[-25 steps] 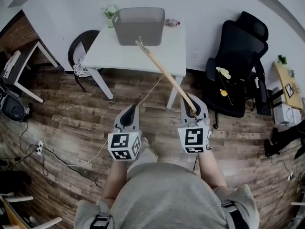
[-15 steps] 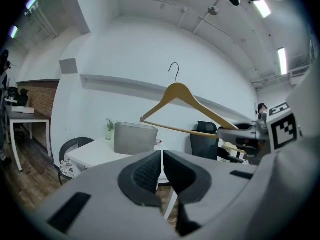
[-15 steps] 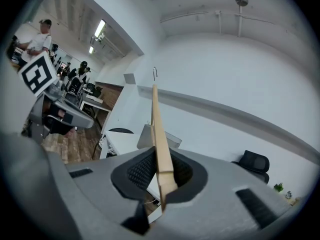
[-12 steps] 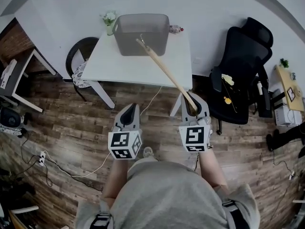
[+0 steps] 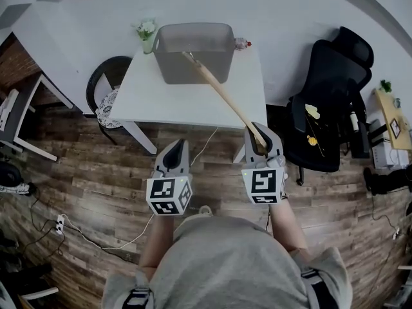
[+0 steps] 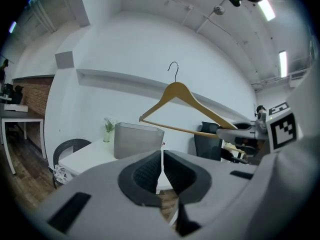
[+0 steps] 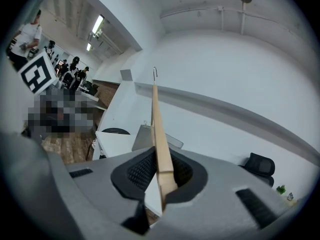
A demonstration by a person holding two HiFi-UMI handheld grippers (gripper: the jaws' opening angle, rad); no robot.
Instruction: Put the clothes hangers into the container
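A grey container (image 5: pixel 193 44) stands at the back of a white table (image 5: pixel 187 95). My right gripper (image 5: pixel 258 145) is shut on one end of a wooden clothes hanger (image 5: pixel 222 95), which slants up and to the left over the table, its far end over the container's front. In the right gripper view the hanger (image 7: pixel 160 139) stands edge-on between the pads. My left gripper (image 5: pixel 172 161) hovers level beside the right one, over the floor in front of the table, shut and empty. From the left gripper view the hanger (image 6: pixel 182 101) hangs above the container (image 6: pixel 137 140).
A black office chair (image 5: pixel 328 102) stands right of the table and a dark round chair (image 5: pixel 106 82) at its left. A small plant (image 5: pixel 147 32) and a small bottle (image 5: pixel 241 44) flank the container. A cable (image 5: pixel 129 240) runs over the wooden floor.
Both grippers have moved forward toward the table with the hanger; the table and container now lie nearer and lower in the head view. The jaws have not changed.
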